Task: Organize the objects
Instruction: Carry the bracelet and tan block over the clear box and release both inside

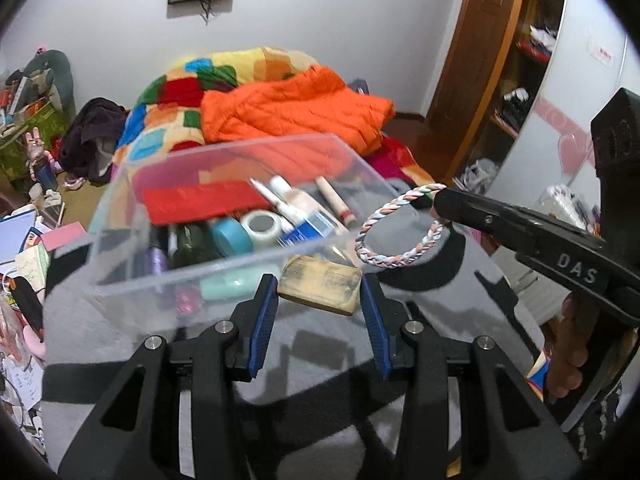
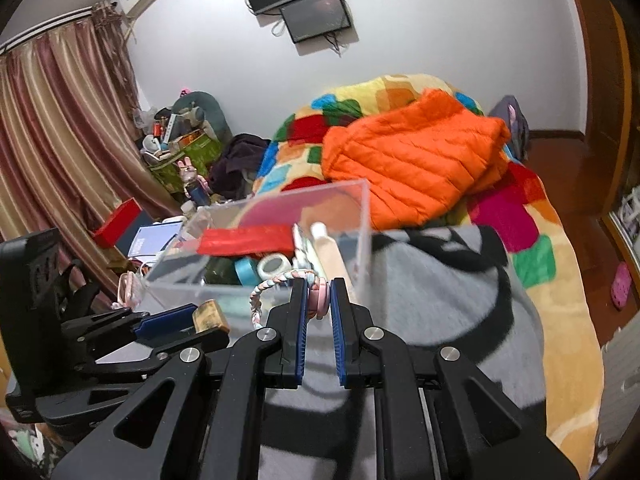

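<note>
A clear plastic box (image 1: 120, 216) stands on a grey and black cloth (image 1: 440, 312) and holds a red flat case, tape rolls, tubes and a dark bottle. My left gripper (image 1: 318, 280) is shut on a worn tan block (image 1: 320, 292), lifted just in front of the box's near wall. From the right, my right gripper (image 1: 438, 204) is shut on a pink, white and blue braided ring (image 1: 400, 261) that hangs by the box's right corner. The right wrist view shows that gripper (image 2: 319, 286) pinching the ring (image 2: 272, 282), and the left gripper (image 2: 200, 326) with the block (image 2: 210, 316) at lower left.
Behind the box lie an orange padded jacket (image 1: 296, 108) and a patchwork blanket (image 1: 168, 120) on the bed. Papers, boxes and toys crowd the floor at the left (image 1: 28, 240). A wooden door and shelves (image 1: 516, 92) stand at the right, striped curtains (image 2: 48, 140) at the far left.
</note>
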`<state>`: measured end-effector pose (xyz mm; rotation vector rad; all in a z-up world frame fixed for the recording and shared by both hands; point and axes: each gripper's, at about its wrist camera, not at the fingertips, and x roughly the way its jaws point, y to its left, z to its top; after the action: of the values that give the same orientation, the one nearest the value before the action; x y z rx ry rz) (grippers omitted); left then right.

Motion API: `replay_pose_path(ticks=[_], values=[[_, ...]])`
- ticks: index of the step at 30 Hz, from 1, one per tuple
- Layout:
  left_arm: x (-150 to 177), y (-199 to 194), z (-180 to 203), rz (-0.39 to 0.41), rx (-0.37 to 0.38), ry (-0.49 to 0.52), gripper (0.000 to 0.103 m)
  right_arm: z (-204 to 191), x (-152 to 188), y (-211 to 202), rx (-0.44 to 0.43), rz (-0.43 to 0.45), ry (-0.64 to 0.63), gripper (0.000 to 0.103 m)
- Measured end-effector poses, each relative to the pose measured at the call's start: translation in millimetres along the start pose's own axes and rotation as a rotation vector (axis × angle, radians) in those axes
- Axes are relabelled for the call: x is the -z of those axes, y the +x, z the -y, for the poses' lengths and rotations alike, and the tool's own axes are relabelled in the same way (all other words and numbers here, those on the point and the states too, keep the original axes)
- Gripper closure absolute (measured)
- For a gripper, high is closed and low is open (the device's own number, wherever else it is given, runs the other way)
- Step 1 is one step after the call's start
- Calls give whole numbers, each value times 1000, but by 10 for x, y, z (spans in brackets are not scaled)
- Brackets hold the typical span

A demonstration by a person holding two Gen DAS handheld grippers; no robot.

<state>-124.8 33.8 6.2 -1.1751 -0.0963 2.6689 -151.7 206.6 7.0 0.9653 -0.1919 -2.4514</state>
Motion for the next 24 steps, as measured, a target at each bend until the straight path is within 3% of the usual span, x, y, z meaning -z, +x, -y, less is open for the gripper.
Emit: replay_pose_path(ticks=[11,18,24], values=[[-237,-109,-413,63,-52,-61,61,-206,-359,335,2,20,-46,93],[-282,203,-606,5,-75,-97,61,-167,-345,790,-4,-74,-15,93],[-264,398,-668,-42,-51,-109,61,-268,-218,1037,-6,-179,-82,90]])
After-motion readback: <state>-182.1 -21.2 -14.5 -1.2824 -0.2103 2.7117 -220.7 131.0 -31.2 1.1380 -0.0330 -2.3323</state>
